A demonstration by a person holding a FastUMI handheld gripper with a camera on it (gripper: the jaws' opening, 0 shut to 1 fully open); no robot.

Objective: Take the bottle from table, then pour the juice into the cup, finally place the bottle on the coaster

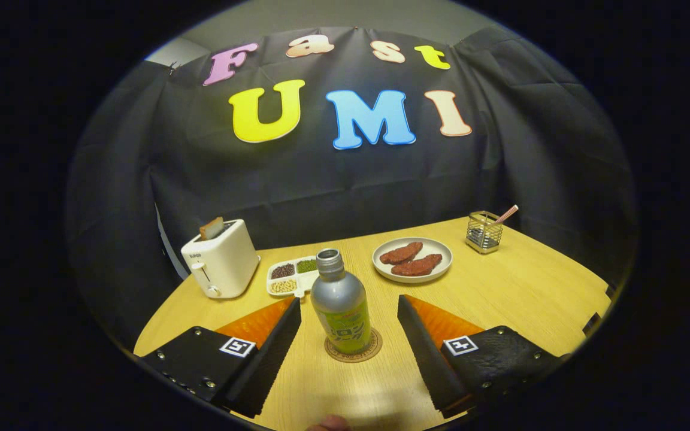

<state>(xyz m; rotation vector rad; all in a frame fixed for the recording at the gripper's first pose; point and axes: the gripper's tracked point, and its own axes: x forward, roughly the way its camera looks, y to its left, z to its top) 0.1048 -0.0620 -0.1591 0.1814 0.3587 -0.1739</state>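
My gripper (349,323) is spread wide, its fingers clear of the bottle (341,303) on either side, gripping nothing. The bottle stands upright on the coaster (354,347) between the fingertips, long axis vertical, uncapped mouth up. It looks like smooth metal: stiff, probably slippery, its weight unknowable from here. I would take it across the wide labelled body, not the narrow neck. Beyond it lie a divided tray (292,276), a toaster (220,258), a plate (412,259) and a wire holder (483,232).
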